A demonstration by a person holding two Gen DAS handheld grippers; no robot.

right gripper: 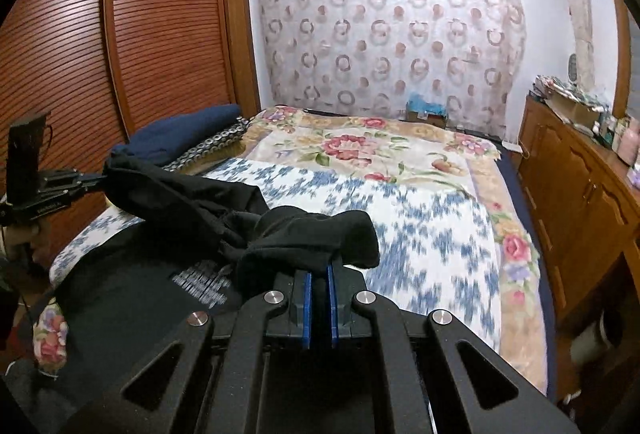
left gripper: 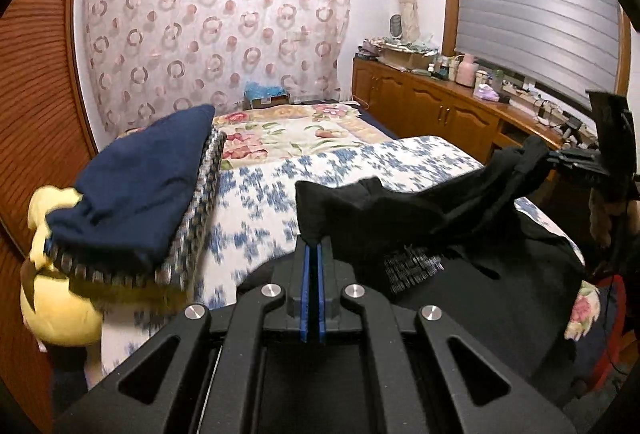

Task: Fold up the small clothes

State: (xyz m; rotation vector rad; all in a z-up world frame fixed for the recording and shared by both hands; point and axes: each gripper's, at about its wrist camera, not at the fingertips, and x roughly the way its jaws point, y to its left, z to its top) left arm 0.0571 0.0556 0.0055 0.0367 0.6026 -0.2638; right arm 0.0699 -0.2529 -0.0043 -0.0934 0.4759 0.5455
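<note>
Left wrist view: left gripper (left gripper: 313,254) is clenched on the black shirt (left gripper: 472,266), lifted over the bed (left gripper: 260,194), center frame. Right gripper (right gripper: 320,274) grips its other edge. Best kept taut and level w/ both ends, then laid flat. Yellow plush toy (left gripper: 60,306) shows lower left only here; right view alone shows the closet doors (right gripper: 120,34) fully.
</note>
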